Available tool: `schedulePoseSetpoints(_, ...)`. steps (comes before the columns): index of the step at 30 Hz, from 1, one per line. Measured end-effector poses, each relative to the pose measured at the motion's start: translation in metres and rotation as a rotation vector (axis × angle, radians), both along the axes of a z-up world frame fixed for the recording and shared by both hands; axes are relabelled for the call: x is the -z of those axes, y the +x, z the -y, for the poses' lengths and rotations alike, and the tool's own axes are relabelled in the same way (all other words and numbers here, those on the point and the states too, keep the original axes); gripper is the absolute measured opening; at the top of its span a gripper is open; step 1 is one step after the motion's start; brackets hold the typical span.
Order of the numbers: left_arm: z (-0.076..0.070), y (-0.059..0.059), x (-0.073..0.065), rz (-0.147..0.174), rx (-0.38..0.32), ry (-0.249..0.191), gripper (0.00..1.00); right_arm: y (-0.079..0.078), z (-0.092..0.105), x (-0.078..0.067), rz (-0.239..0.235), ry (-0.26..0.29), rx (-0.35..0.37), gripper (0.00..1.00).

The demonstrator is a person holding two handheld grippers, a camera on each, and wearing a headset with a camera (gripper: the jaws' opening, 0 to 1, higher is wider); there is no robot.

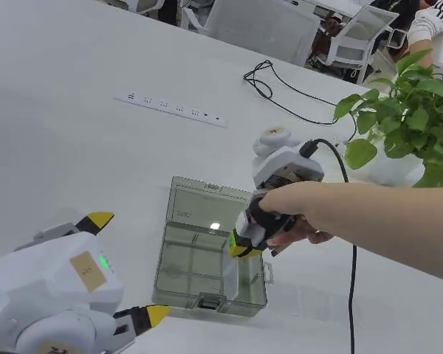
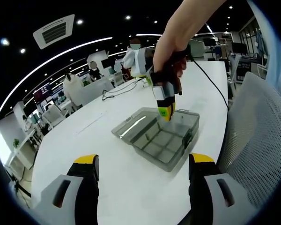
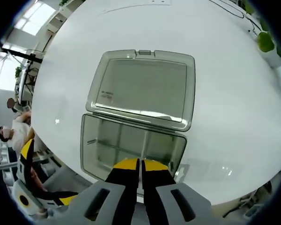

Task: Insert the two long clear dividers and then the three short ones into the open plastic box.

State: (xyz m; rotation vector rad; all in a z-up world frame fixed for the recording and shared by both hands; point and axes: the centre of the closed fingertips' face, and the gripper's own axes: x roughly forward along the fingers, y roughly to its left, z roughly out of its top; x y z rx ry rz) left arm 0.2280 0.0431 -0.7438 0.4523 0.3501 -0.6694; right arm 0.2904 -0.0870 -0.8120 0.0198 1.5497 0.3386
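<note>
- The right gripper (image 1: 244, 249), held in a hand (image 1: 295, 210), has its yellow-tipped fingers (image 3: 128, 165) pressed almost together, with a thin slit between them. I cannot tell whether a clear piece is pinched in that slit.
- The open plastic box (image 3: 86, 140) lies directly beyond and under these fingertips, which hang over its near rim. Its lid (image 3: 145, 84) lies flat open on the far side.
- Clear dividers (image 2: 160, 140) already cross the box's inside, forming compartments.
- The left gripper (image 2: 144, 161) has its fingers (image 2: 86, 161) spread wide apart with nothing between them.
- From these fingers, the box (image 2: 147, 152) sits ahead, well apart, on the white table (image 2: 98, 136), with the right gripper's tips (image 2: 165, 111) above its far rim.
</note>
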Motion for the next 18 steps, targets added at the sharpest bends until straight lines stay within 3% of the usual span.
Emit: schedulePoseSetpoints(18,0.0002,-0.0023,0.0019,-0.004,0.018,-0.002,0.8,-0.0009,-0.0002,0.0078,0.024,-0.018,-0.044,0.04)
